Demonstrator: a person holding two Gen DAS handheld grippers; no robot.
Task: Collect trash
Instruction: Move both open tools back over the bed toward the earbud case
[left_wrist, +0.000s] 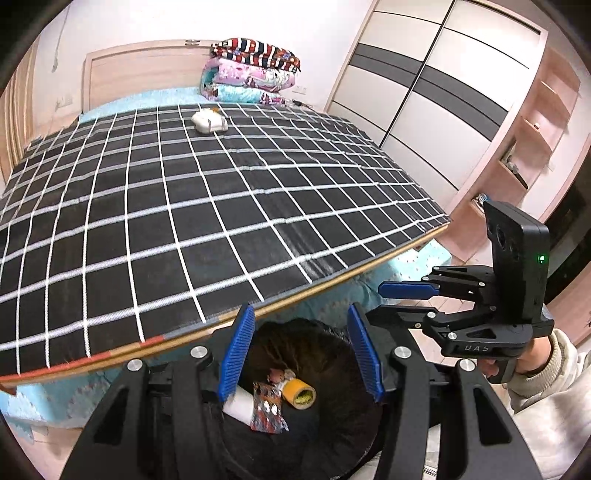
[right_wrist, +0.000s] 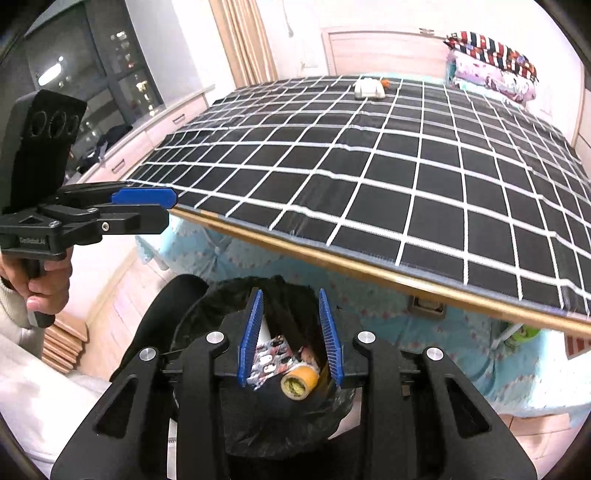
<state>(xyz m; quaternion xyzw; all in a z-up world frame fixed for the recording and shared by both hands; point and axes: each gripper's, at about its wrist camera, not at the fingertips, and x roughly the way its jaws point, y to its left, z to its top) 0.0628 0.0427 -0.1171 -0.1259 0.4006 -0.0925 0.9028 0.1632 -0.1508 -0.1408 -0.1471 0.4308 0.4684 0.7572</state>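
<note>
Both tongs, left and right, hang open and empty above the bin. Inside it lie perhaps four pieces: one tape roll, one wrapper, one white tube, one small scrap.

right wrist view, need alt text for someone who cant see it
The open right gripper hovers over a black-lined trash bin holding a tape roll, a printed wrapper and a white tube. Behind, a checkered mat covers the bed; the left gripper is at left.

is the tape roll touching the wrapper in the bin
Cannot tell. In the right wrist view the tape roll meets the wrapper edge to edge, yet it might merely overlap it.
</note>
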